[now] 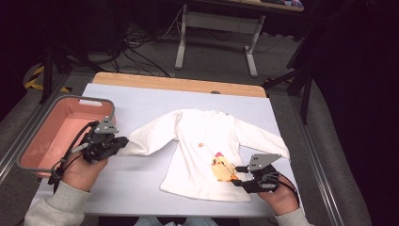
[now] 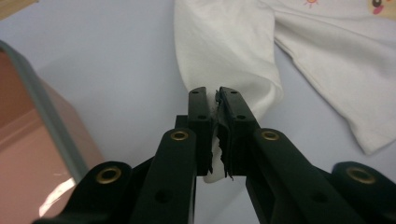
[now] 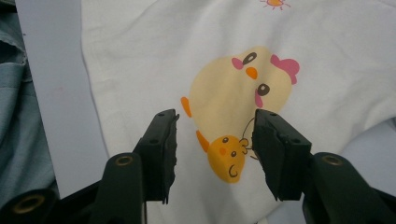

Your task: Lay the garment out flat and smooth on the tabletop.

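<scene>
A small white long-sleeved shirt (image 1: 202, 150) lies flat, front up, on the pale table cover, with a yellow chick print (image 1: 223, 169) near its hem. My left gripper (image 1: 123, 141) is shut on the cuff of the shirt's left-hand sleeve (image 2: 233, 60); white cloth is pinched between its jaws (image 2: 217, 100). My right gripper (image 1: 240, 176) stands open at the shirt's lower right corner. In the right gripper view the chick print (image 3: 238, 102) lies between and beyond its spread jaws (image 3: 215, 135). The other sleeve (image 1: 263, 136) stretches toward the right edge.
A pink basket (image 1: 35, 150) with a grey rim stands at the table's left edge, close beside my left hand. The wooden table edge (image 1: 179, 84) runs along the back. Beyond it are desk legs (image 1: 181, 42) and cables on the floor.
</scene>
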